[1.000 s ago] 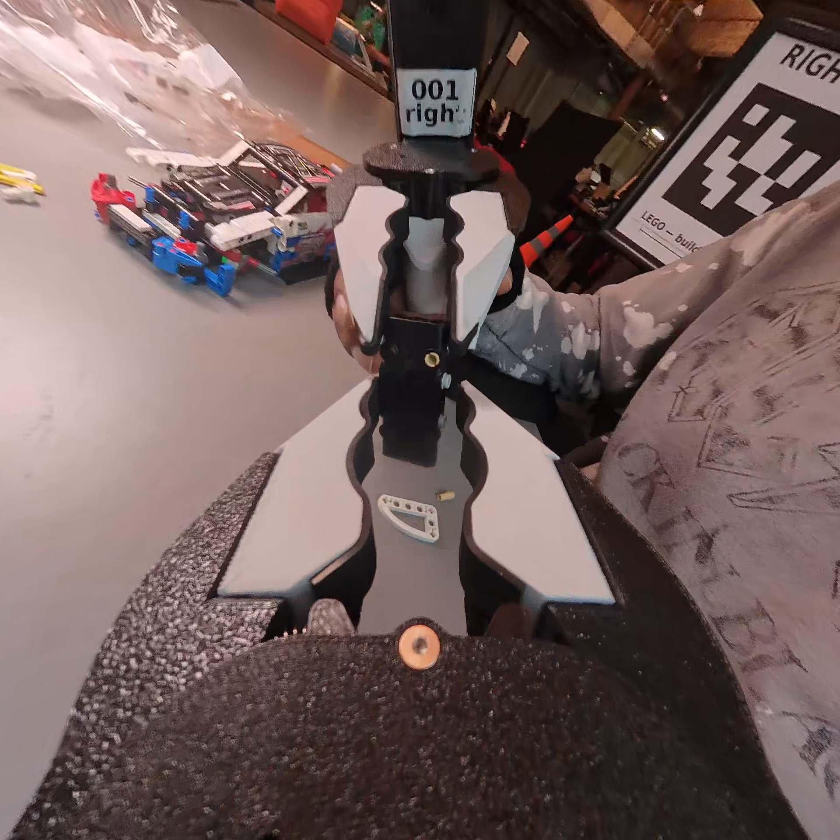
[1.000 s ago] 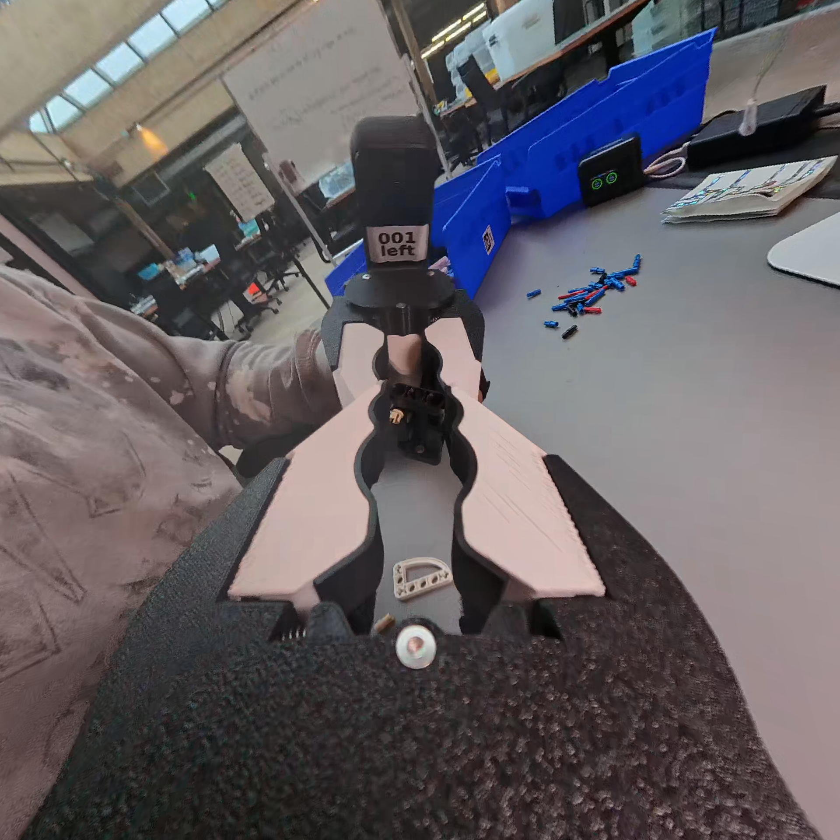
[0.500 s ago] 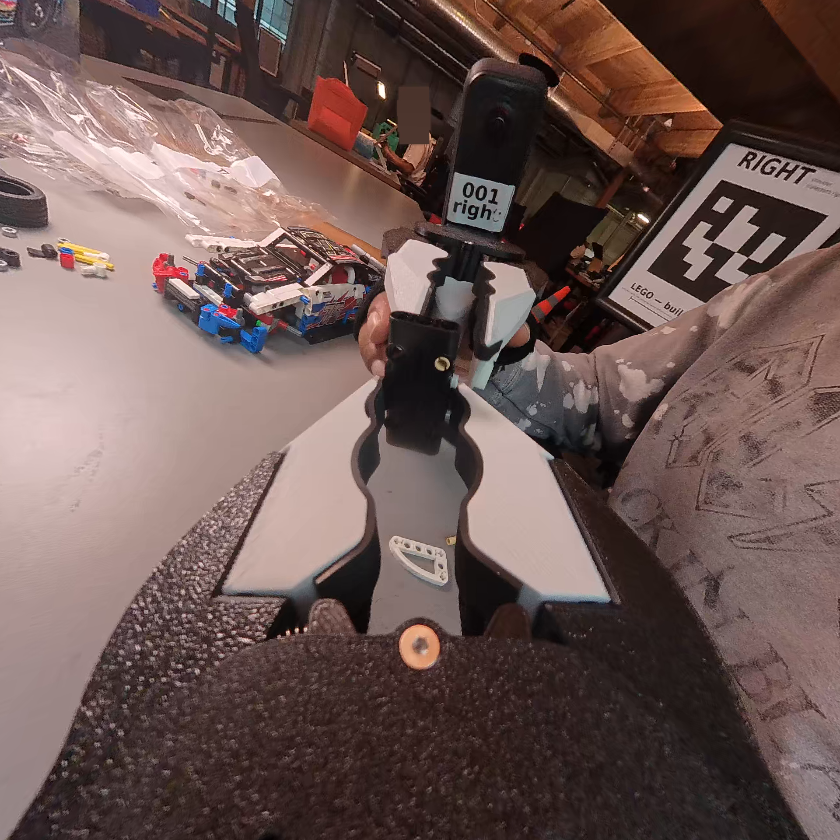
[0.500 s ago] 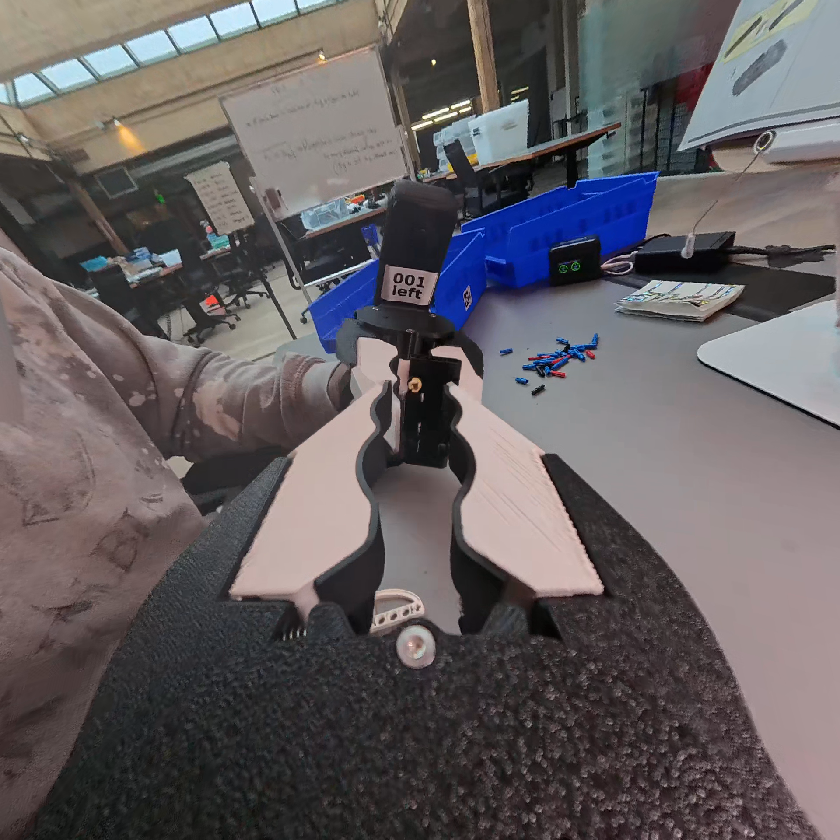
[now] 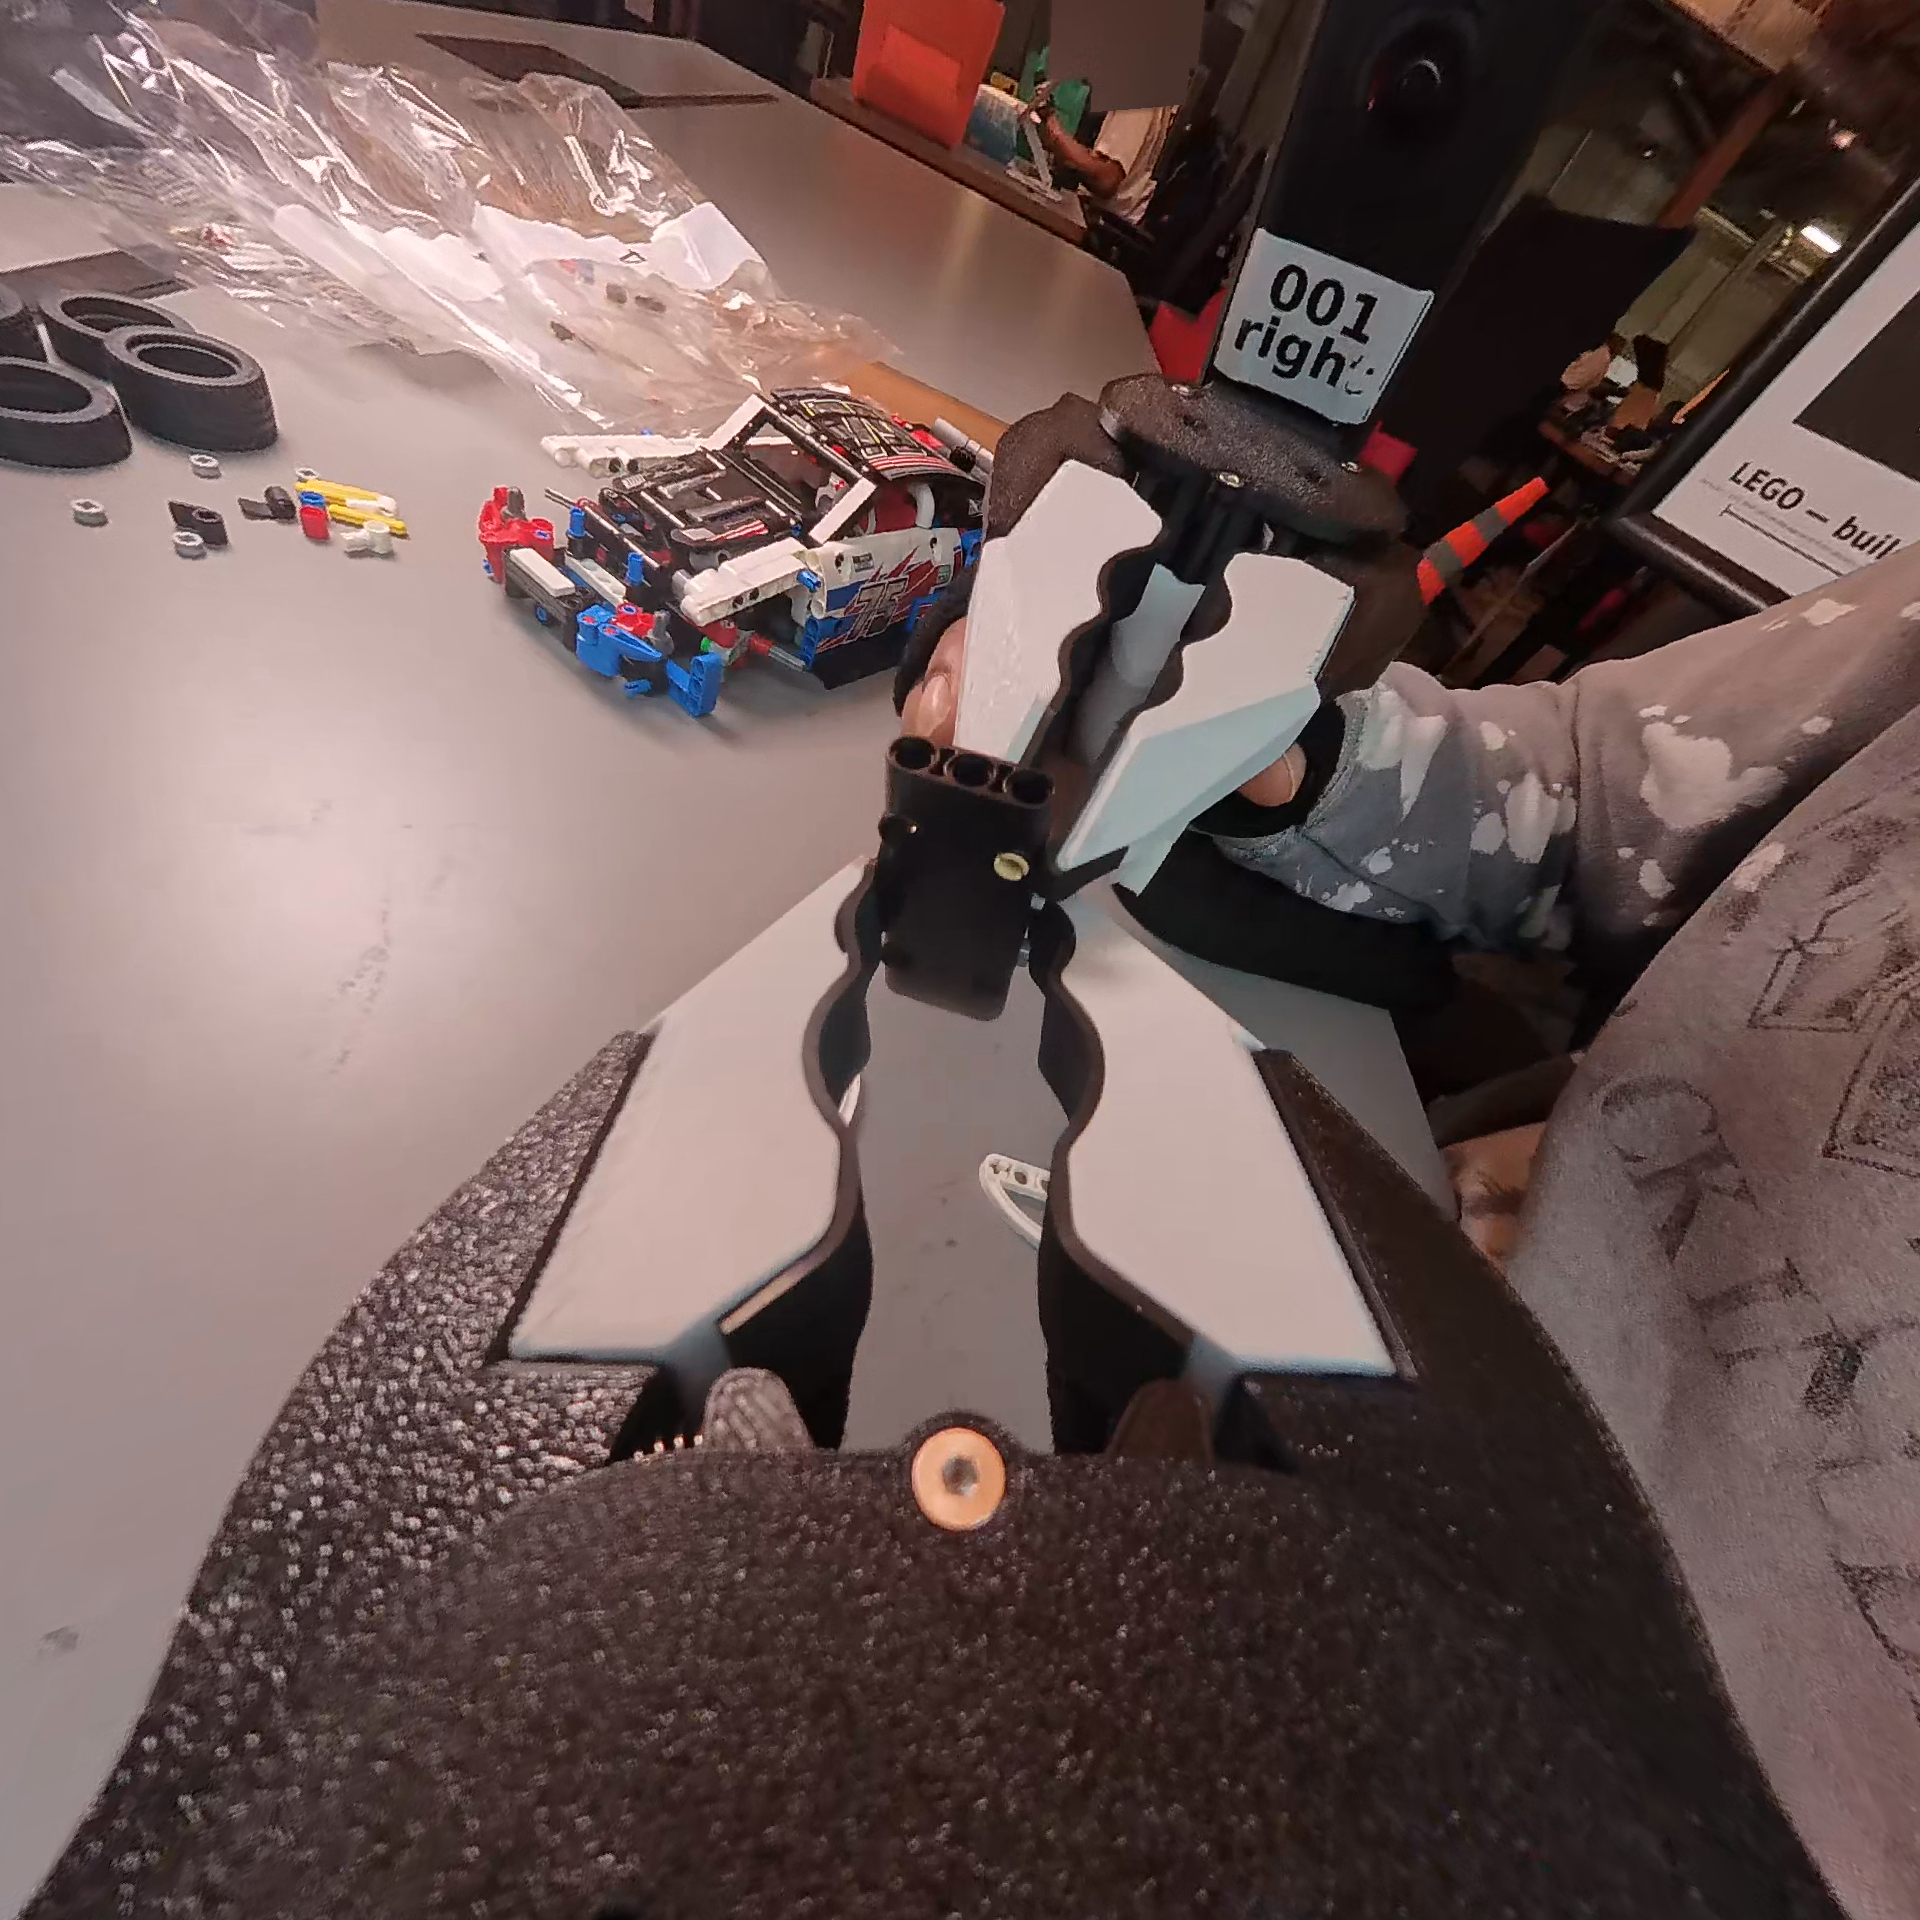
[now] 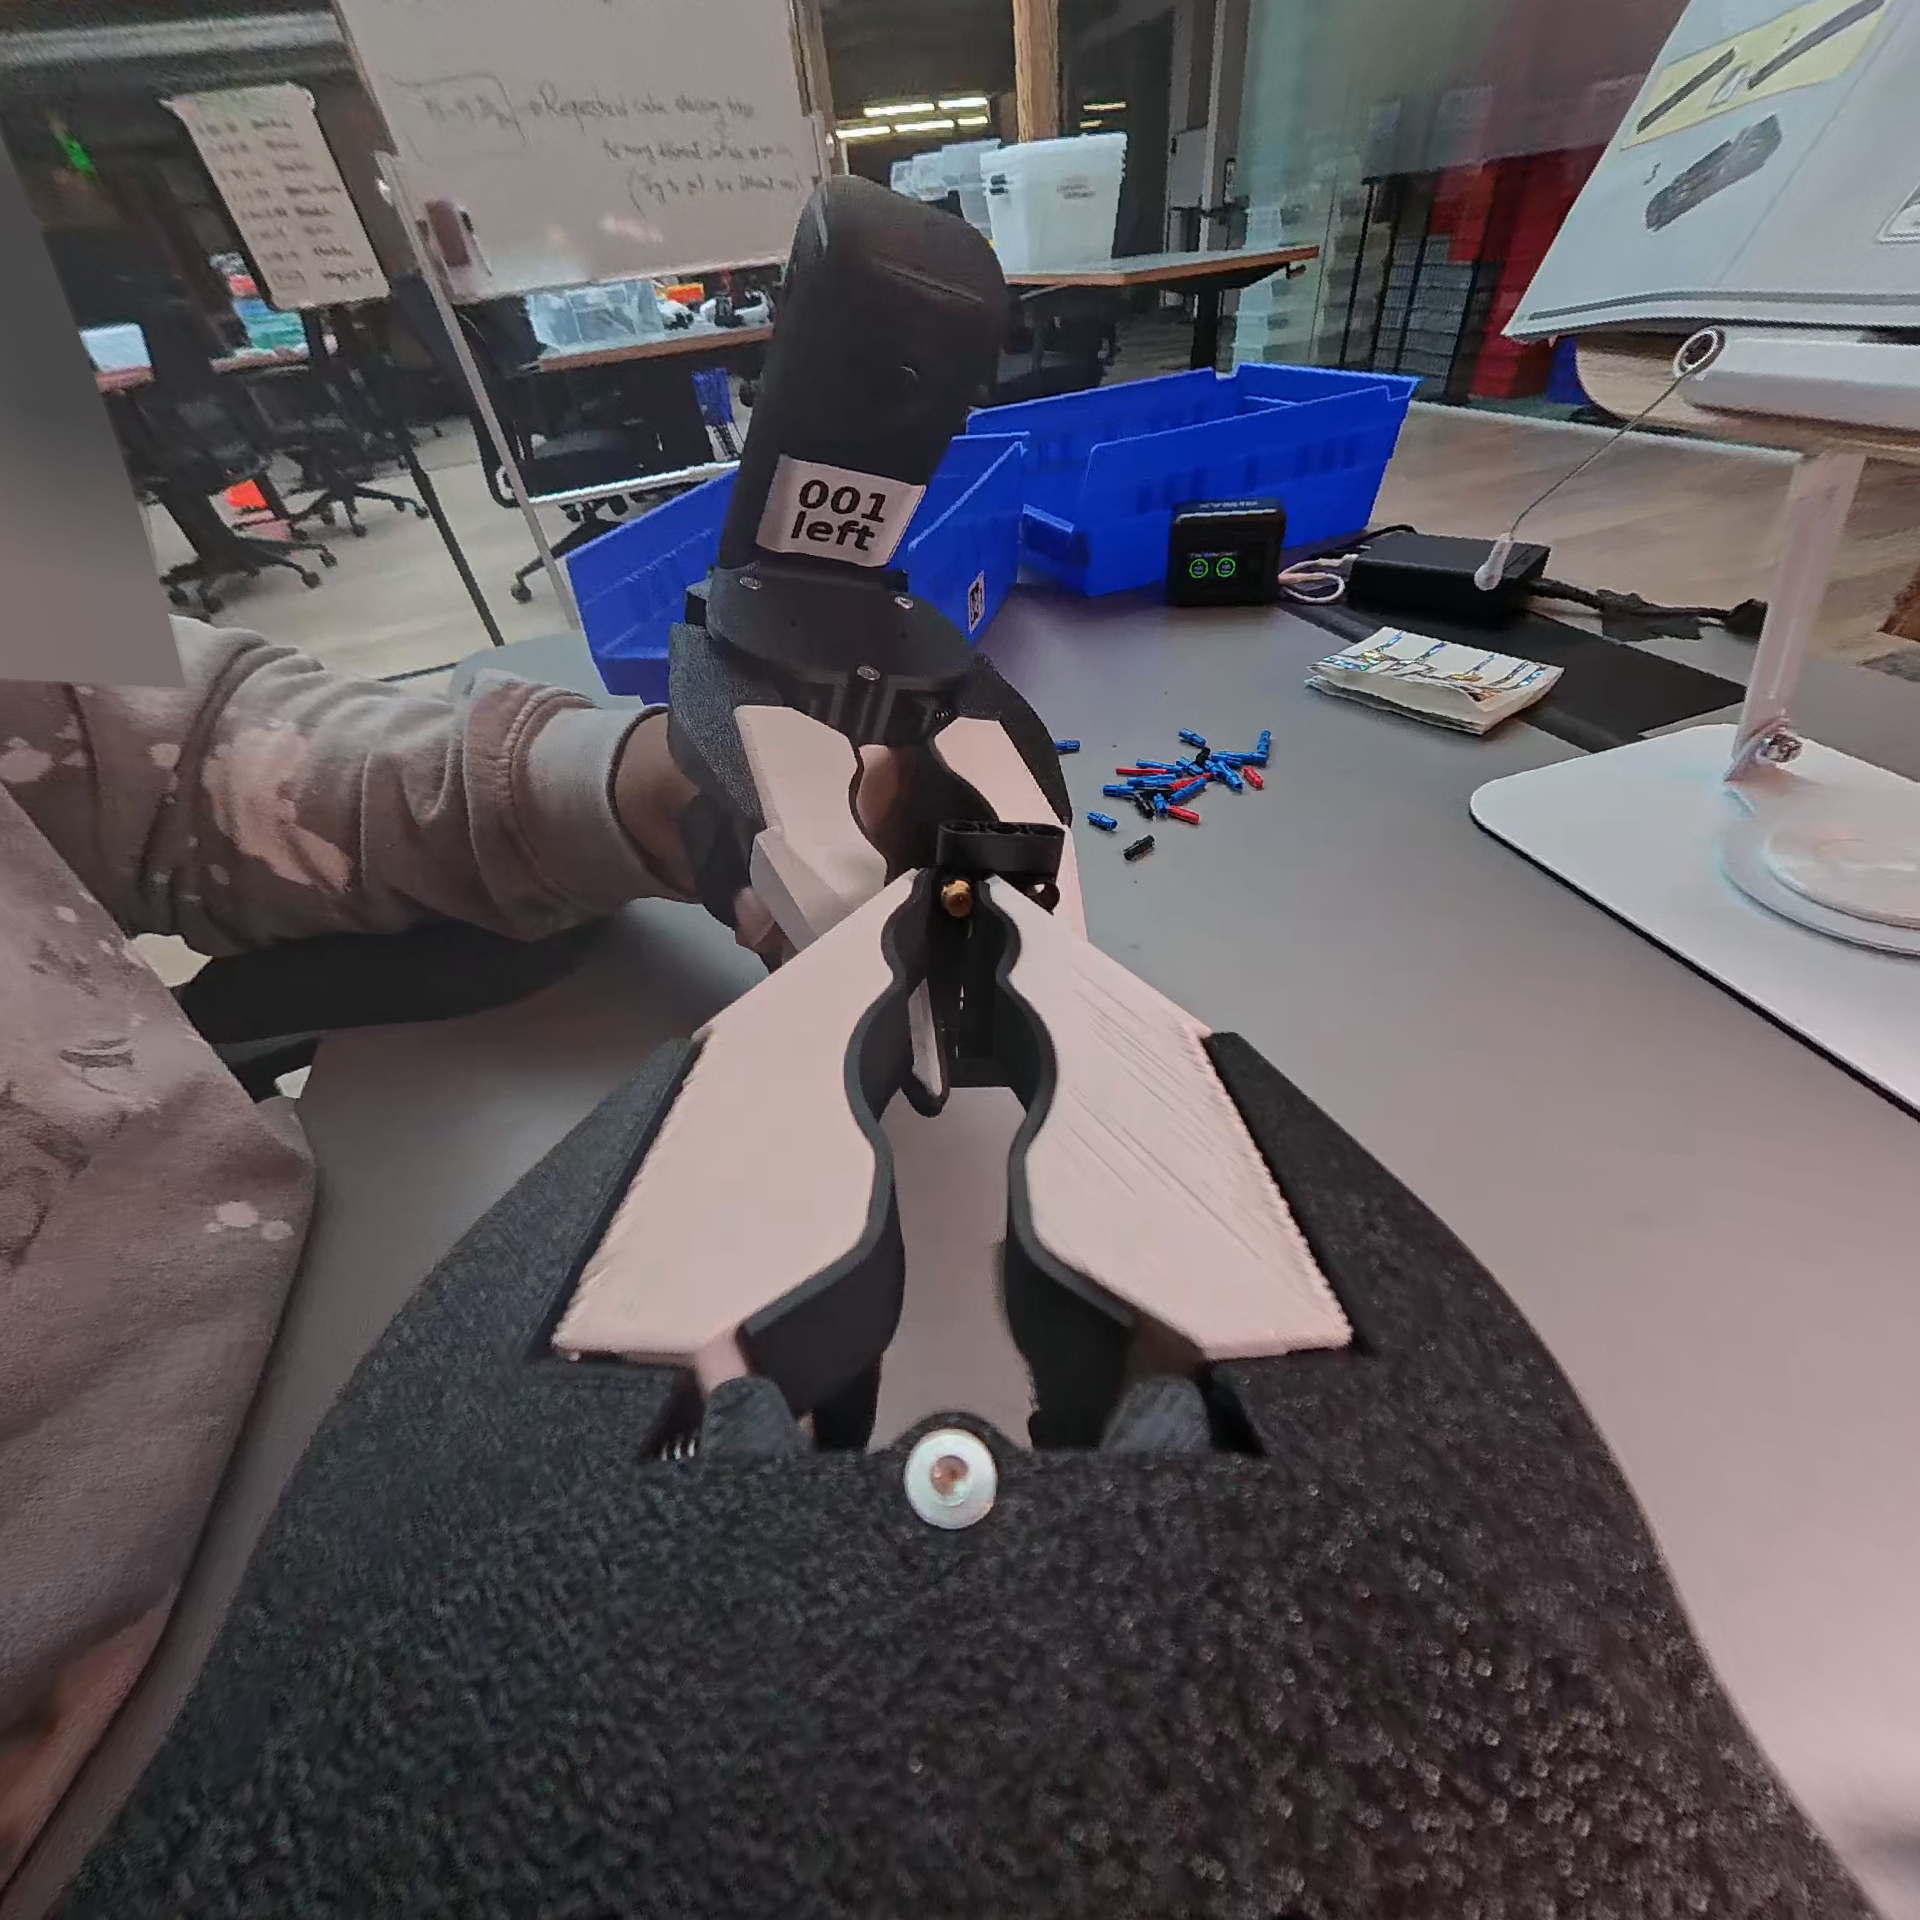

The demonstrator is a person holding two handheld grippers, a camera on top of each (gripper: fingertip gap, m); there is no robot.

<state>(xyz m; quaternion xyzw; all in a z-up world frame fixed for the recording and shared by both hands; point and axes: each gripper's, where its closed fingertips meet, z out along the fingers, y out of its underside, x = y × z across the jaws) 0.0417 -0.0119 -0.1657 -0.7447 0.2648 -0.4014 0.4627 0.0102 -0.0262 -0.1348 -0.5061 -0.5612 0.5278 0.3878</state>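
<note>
My left gripper (image 5: 961, 904) is shut on a black brick piece (image 5: 951, 883) that has three holes along its top and a tan pin in its face. It holds the piece above the grey table (image 5: 260, 831). My right gripper (image 5: 1034, 821) faces it, its fingers closed against the right side of the piece. In the right wrist view my right gripper (image 6: 966, 904) has narrow jaws with the black piece (image 6: 997, 836) edge-on between the tips, and the left gripper's fingers (image 6: 810, 831) lie behind. A white curved piece (image 5: 1013, 1184) lies on the table below.
A partly built toy car (image 5: 758, 561), black tyres (image 5: 156, 384), small loose parts (image 5: 301, 509) and clear plastic bags (image 5: 416, 208) lie to the left. Blue bins (image 6: 1195, 468), a pile of pins (image 6: 1184, 779), a folded booklet (image 6: 1434, 675) and a white stand base (image 6: 1714, 883) are on the right.
Both grippers have lifted and tilted while staying together on the black piece. My right gripper's jaws have narrowed. The white curved piece has dropped out of the right wrist view.
</note>
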